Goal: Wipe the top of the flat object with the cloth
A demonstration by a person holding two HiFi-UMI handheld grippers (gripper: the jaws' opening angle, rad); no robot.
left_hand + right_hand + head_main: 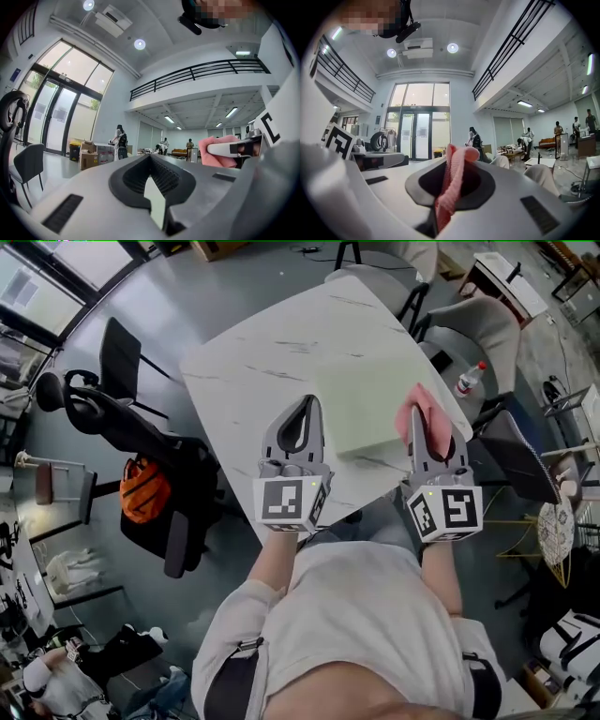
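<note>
The right gripper's (429, 425) fingers pinch a nubbly pink cloth (419, 401) at the edge of the smooth pale-green sheet (366, 399). It lies on a veined white surface (244, 371). The left gripper's (307, 409) fingers are closed and empty.

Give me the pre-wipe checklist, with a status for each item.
1. Pink cloth clamped in the right gripper: ok.
2. Pale green flat board lying flat on the table: ok.
3. Board top free of other things: ok.
4. Cloth touching the board: cannot tell.
5. Left gripper shut, empty, beside the board's left edge: ok.
</note>
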